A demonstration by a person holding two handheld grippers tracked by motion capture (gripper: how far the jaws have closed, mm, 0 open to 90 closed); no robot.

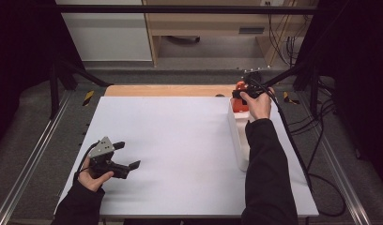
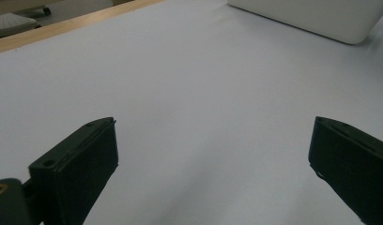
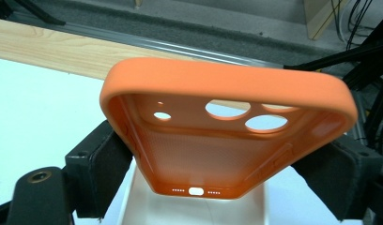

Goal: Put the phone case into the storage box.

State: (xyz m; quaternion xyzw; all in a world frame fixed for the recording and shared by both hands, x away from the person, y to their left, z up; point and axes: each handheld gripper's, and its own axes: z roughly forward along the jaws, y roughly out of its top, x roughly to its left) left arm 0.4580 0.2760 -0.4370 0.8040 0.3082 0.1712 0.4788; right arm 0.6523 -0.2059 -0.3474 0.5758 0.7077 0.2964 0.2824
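Left gripper: held low over the near left part of the white table, jaws wide apart, only bare tabletop between them. White box: well beyond those jaws, toward the far right. Right gripper: jaws clamped on the two long sides of the orange phone case. Case sits between the pads, hollow side facing the camera, camera cut-outs at its far end, directly above the white box.
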